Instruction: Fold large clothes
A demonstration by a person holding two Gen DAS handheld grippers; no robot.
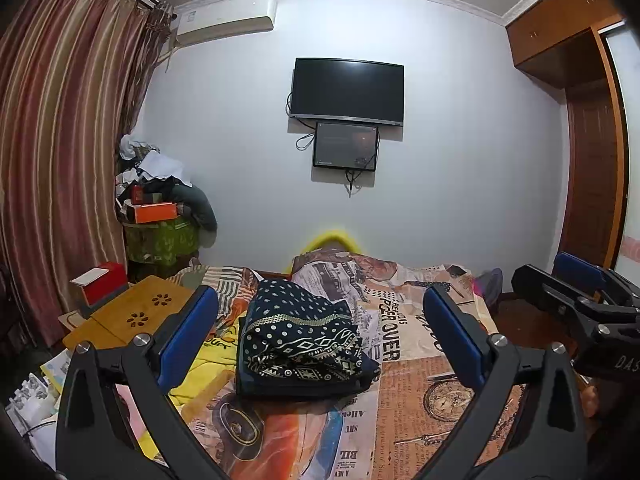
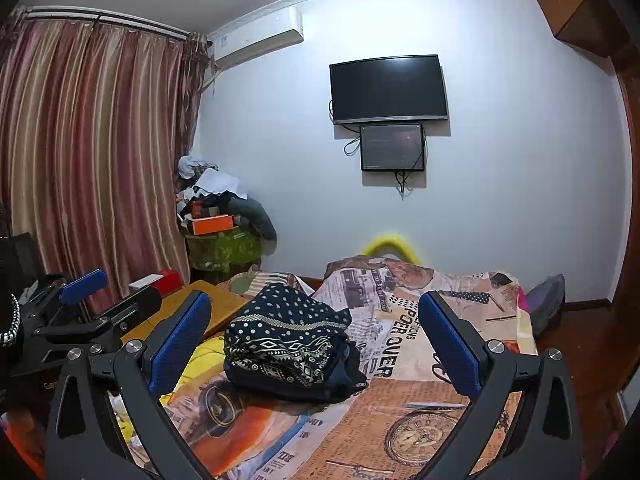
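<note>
On the bed [image 1: 420, 396] ahead, between my two grippers, the dark patterned garment [image 1: 300, 340] sits in a folded bundle. My left gripper [image 1: 320, 340] and right gripper [image 2: 316, 344] hang with jaws apart and empty, held back to judge it.

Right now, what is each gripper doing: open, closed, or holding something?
Left gripper: open, holding nothing.
Right gripper: open, holding nothing.
The folded dark garment lies on the bed, touched by neither.
</note>
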